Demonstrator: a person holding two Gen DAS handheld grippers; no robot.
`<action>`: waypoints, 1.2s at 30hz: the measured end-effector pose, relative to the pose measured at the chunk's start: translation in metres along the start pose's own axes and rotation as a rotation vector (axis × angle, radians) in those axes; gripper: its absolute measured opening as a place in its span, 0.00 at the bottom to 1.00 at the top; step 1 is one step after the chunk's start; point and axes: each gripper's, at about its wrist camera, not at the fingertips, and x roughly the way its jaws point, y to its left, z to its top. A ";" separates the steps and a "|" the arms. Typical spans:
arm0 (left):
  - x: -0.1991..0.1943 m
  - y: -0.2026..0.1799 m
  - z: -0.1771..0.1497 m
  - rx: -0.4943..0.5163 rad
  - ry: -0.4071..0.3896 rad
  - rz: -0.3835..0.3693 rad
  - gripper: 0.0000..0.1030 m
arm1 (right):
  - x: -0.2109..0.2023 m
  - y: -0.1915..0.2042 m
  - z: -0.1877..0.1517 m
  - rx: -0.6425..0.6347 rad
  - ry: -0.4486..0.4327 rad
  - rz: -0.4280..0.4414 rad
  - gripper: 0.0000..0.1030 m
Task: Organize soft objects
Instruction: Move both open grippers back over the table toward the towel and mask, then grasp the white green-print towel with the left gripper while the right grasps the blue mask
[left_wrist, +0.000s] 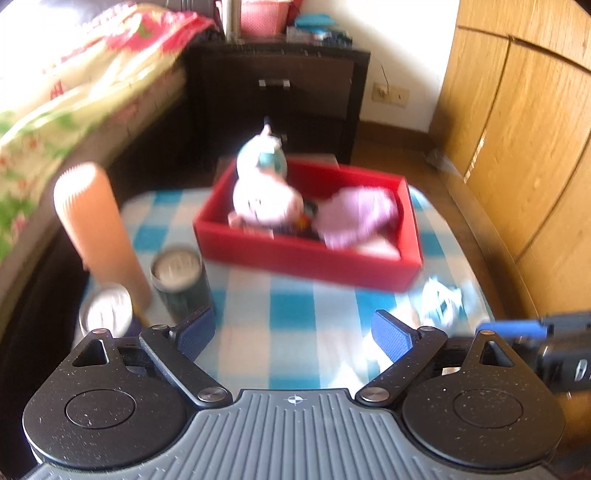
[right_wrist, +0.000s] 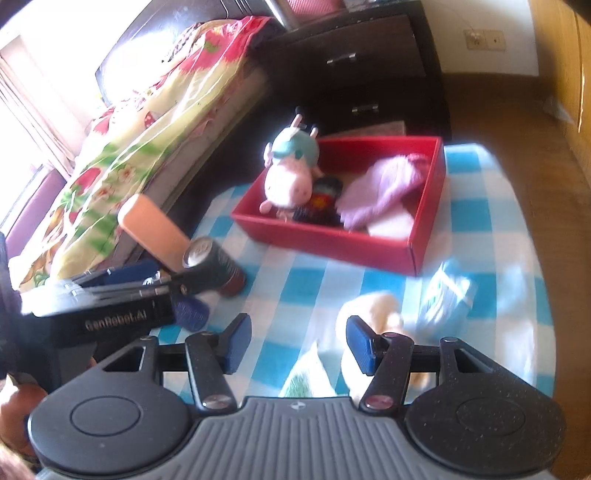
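Landmark = red box on the blue-check cloth.

Nearest the cameras: left gripper w/ jaws spread wide, nothing between them, only cloth beneath. Right gripper is partly open, also empty; a cream plush lies on the cloth just past its right pad, not gripped.

Still outside the box, on its near side: that cream plush, a white-green soft thing right under the right gripper, and a pale blue packet by the box's near right corner. Left of the box: a dark can, a peach bottle, and a silver tin; these look hard, prob. not part of the job.

Inside the box: pink pig plush at the left end, a dark toy mid, lilac cloth at the right.

Judgement: roughly halfway, w/ two or three soft things left.

View diffs: only the right wrist view shows the cream plush clearly, plus the white-green thing; in the left view that corner is a blur. The tin shows clearly only in the left view. Beyond the box: dark nightstand, w/ a bed to its left.
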 end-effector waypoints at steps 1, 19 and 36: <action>0.000 0.000 -0.007 0.005 0.018 -0.007 0.86 | -0.001 -0.001 -0.004 0.006 0.006 0.006 0.34; 0.046 -0.035 -0.117 0.112 0.287 -0.054 0.87 | -0.030 -0.028 -0.117 0.049 0.162 0.024 0.39; 0.045 -0.033 -0.137 0.163 0.358 -0.032 0.38 | -0.011 -0.034 -0.130 0.044 0.203 0.013 0.40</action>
